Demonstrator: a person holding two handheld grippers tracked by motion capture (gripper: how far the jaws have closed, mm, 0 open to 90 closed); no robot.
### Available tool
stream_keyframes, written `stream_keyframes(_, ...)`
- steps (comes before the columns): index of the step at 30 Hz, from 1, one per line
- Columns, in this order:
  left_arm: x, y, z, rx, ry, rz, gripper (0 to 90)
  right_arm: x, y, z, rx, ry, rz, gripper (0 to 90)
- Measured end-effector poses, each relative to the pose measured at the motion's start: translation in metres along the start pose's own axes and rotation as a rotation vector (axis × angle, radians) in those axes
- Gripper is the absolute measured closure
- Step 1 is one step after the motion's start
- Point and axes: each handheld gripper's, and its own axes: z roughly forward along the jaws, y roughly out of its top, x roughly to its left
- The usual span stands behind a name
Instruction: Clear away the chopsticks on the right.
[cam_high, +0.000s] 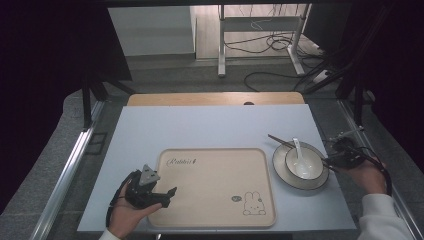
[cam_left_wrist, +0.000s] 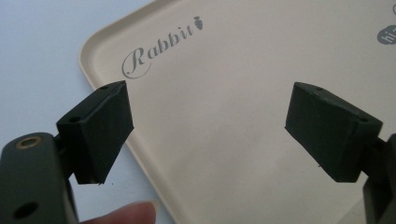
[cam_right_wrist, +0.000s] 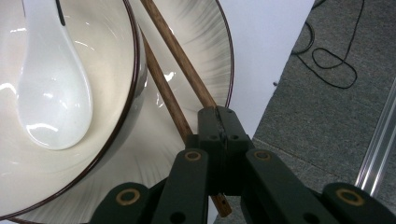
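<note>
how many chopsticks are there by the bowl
2. Both chopsticks lie side by side across the plate, beside the bowl that holds the white spoon. The right gripper is shut on their near ends. None seems hidden.

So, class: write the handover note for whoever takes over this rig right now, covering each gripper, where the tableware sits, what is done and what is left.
Left gripper: open, holding nothing, at the near left edge of the tray.
Right gripper: shut on the chopsticks, which lie across the plate's right side.
Things: bowl sits on the plate, right of the tray; the white spoon rests in the bowl.
Done: chopsticks gripped; nothing is on the tray yet.
Left: probably lift the chopsticks clear, then move the tableware onto the tray.
</note>
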Motion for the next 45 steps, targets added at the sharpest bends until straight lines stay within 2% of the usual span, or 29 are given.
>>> stream_keyframes(7, 0.000, 0.000, -0.001, 0.001, 0.000, 0.001, 15.2, -0.001, 0.000, -0.003, -0.003, 0.003, -0.007, 89.2)
stream_keyframes(8, 0.000, 0.000, -0.001, -0.001, -0.001, 0.001, 15.2, -0.005, 0.000, -0.013, -0.032, 0.010, -0.009, 85.0)
stream_keyframes(9, 0.000, 0.000, -0.001, -0.003, -0.001, -0.003, 15.2, -0.005, 0.000, -0.013, -0.032, 0.010, -0.009, 85.0)
stream_keyframes(10, 0.000, 0.000, 0.000, -0.005, 0.000, -0.005, 15.2, -0.008, 0.000, -0.021, -0.036, 0.003, -0.023, 69.4)
stream_keyframes(11, 0.000, 0.000, 0.000, -0.004, 0.002, -0.004, 15.2, -0.009, -0.001, -0.023, -0.031, -0.007, -0.036, 65.5)
stream_keyframes(12, 0.000, 0.000, 0.000, -0.004, 0.002, -0.004, 15.2, -0.009, -0.001, -0.023, -0.031, -0.007, -0.036, 65.5)
stream_keyframes(13, 0.000, 0.000, 0.000, 0.002, 0.003, 0.002, 15.2, -0.015, -0.002, -0.026, -0.019, -0.035, -0.058, 61.2)
stream_keyframes(14, 0.001, 0.000, 0.000, 0.006, 0.003, 0.006, 15.2, -0.017, -0.002, -0.026, -0.015, -0.030, -0.060, 60.5)
stream_keyframes(16, 0.001, 0.000, 0.000, 0.008, 0.003, 0.006, 15.2, -0.019, -0.003, -0.025, -0.011, -0.027, -0.066, 60.4)
stream_keyframes(18, 0.000, 0.000, 0.001, 0.008, 0.005, 0.003, 15.2, -0.022, -0.003, -0.019, 0.016, -0.014, -0.103, 60.6)
stream_keyframes(20, 0.000, 0.000, 0.001, 0.008, 0.005, 0.001, 15.2, -0.021, -0.002, -0.017, 0.022, -0.011, -0.113, 61.1)
stream_keyframes(25, -0.001, 0.000, 0.001, 0.009, 0.005, 0.004, 15.2, -0.022, -0.001, -0.006, 0.057, 0.005, -0.142, 66.0)
stream_keyframes(26, -0.001, 0.000, 0.001, 0.007, 0.006, 0.002, 15.2, -0.020, -0.001, -0.002, 0.076, 0.012, -0.160, 67.7)
stream_keyframes(29, 0.000, -0.001, 0.000, 0.006, 0.007, 0.001, 15.2, -0.021, -0.001, 0.002, 0.090, 0.018, -0.166, 70.8)
stream_keyframes(37, 0.000, -0.001, 0.000, 0.008, 0.006, 0.004, 15.2, -0.022, -0.003, 0.007, 0.096, 0.032, -0.201, 77.7)
stream_keyframes(40, 0.000, -0.001, 0.001, 0.012, 0.009, 0.005, 15.2, -0.021, -0.004, 0.007, 0.092, 0.039, -0.236, 82.6)
stream_keyframes(45, 0.000, -0.001, 0.001, 0.010, 0.008, 0.006, 15.2, -0.023, -0.005, 0.006, 0.080, 0.047, -0.244, 82.9)
